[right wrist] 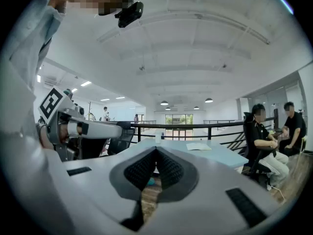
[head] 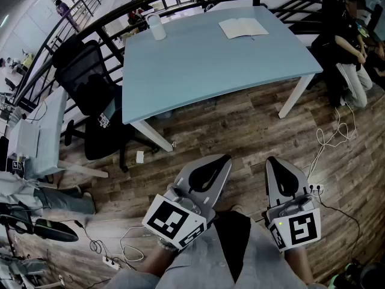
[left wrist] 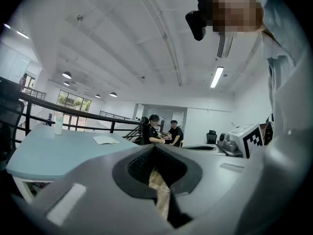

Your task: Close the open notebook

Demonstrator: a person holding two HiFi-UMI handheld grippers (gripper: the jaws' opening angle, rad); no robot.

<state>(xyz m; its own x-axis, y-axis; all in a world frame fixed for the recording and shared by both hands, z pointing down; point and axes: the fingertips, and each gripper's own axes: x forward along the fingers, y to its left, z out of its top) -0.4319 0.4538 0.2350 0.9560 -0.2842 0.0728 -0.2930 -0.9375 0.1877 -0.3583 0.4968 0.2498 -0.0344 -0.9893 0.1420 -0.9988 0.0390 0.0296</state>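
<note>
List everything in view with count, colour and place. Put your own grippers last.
table: one, light blue, middle of the room
notebook: one, white pages, lying open near the table's far edge
bottle: one, whitish, standing on the table's far left part
office chair: one, black, at the table's left end
railing: one, black, curving behind the table
seated people: two, dark tops, right of the table
floor: one, brown wood, under everything
cables: several, white, on the floor right of the table
left gripper: one, grey, low in the head view, jaws shut, empty
right gripper: one, grey, beside it, jaws shut, empty
</note>
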